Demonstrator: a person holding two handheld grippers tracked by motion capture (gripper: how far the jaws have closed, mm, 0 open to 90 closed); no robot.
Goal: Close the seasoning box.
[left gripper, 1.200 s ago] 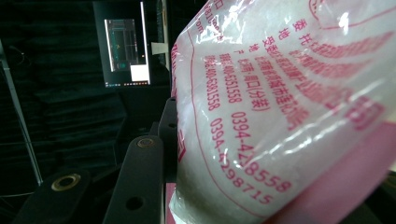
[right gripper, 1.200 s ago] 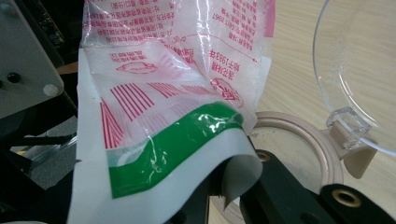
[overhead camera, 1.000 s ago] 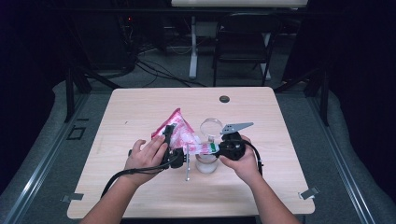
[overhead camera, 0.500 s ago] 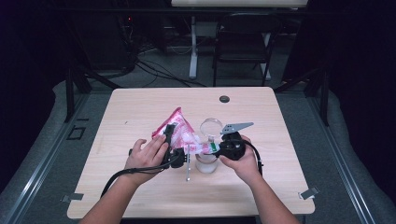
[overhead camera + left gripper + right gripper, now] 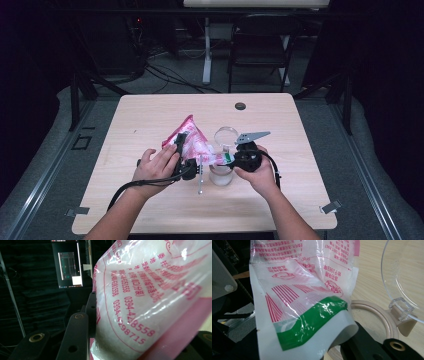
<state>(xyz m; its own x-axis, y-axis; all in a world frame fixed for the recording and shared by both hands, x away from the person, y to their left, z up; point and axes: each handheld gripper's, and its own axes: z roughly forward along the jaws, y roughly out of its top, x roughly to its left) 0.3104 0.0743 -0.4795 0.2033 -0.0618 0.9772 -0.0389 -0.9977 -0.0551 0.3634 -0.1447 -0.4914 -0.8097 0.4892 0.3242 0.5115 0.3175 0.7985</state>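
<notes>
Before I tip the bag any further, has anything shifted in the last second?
Nothing visibly changed. The left gripper still clamps the pink-and-white bag at its full end, the right gripper still pinches the bag's green-striped corner over the jar, and the jar's clear hinged lid stays open. Both hands are where they were.

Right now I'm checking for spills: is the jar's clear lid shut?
No. The clear lid stands swung open beside the jar's rim, under the bag.
</notes>
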